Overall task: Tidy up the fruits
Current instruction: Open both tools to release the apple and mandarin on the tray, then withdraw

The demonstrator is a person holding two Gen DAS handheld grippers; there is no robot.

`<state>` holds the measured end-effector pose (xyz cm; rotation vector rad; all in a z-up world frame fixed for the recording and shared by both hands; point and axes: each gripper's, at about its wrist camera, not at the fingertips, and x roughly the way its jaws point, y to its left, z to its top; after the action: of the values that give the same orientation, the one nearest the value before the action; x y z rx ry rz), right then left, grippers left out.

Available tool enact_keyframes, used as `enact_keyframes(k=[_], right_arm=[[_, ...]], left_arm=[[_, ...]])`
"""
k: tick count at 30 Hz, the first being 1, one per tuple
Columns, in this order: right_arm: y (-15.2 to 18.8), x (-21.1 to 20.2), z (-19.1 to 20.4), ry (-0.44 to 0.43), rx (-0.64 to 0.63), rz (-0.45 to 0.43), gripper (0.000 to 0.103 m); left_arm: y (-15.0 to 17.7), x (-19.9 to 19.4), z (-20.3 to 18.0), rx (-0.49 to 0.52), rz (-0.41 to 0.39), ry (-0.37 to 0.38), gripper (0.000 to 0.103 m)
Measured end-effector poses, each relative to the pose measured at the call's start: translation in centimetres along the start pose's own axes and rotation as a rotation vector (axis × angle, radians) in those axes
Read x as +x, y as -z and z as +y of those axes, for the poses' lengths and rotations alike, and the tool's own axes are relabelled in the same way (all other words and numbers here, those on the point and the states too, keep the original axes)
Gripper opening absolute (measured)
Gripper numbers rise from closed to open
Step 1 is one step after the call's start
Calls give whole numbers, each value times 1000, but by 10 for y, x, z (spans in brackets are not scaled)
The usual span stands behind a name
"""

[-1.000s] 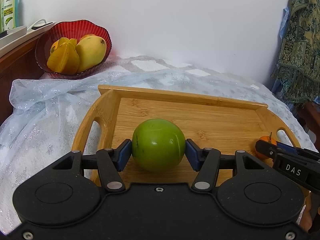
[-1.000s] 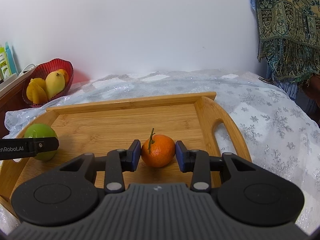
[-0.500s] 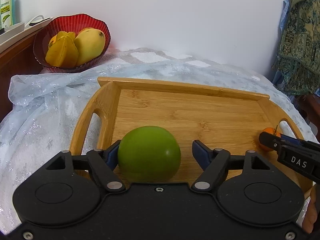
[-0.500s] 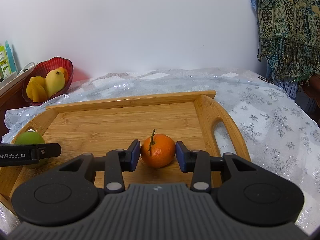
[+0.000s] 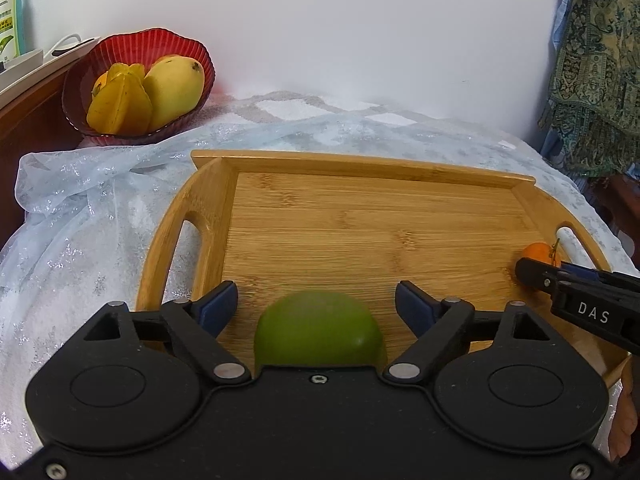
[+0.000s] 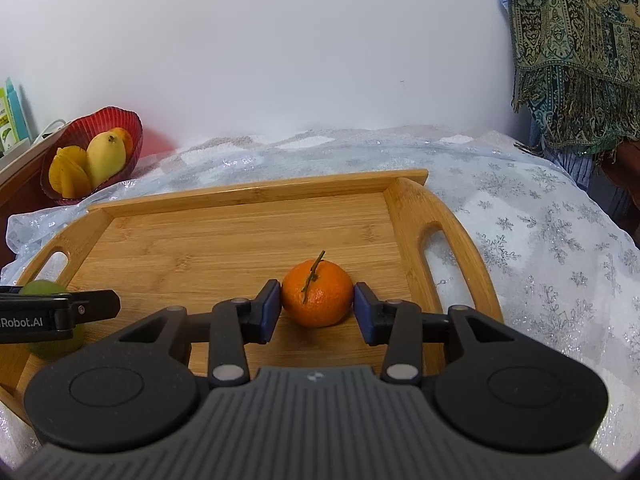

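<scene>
Tray [image 5: 360,168] floor bare across middle and far half; free passage there. Near edge obstructed: green fruit [image 5: 318,328] at near-left corner, orange [image 6: 318,298] at near-right. Raised rim bounds tray on far and both handle sides. Red bowl [image 5: 138,46] stands well off, past far-left corner.

**Around the fruit: cloth, cabinet, drapery**

A pale blue sheer cloth [image 6: 540,240] with silver snowflakes covers the surface and bunches into folds at its left edge. A checked white and grey fabric [image 5: 304,108] shows beneath it along the far edge, against a plain white wall [image 6: 280,48]. Beyond the left edge stands a dark wooden cabinet [image 5: 28,120]; on its top lie a white tray-like object [image 5: 24,62] and a green-labelled bottle [image 5: 9,20]. At the far right corner hangs a fringed paisley textile [image 6: 576,40] in teal and gold.
</scene>
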<state>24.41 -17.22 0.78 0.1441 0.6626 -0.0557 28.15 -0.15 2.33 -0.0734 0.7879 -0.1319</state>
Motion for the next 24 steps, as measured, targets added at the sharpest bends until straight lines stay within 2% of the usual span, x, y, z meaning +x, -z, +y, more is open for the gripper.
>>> enact_keyframes(k=[3, 6, 12, 24], right_arm=[[0, -1, 1, 2, -1, 0, 50], [1, -2, 3, 11, -10, -2, 62], [3, -5, 6, 14, -19, -9, 73], [6, -20, 8, 12, -13, -42, 85]], left_arm=[[0, -1, 0, 0, -3, -2, 89], [1, -3, 2, -2, -7, -2, 92], [4, -7, 3, 0, -18, -7, 95], [12, -24, 5, 4, -50, -7, 97]])
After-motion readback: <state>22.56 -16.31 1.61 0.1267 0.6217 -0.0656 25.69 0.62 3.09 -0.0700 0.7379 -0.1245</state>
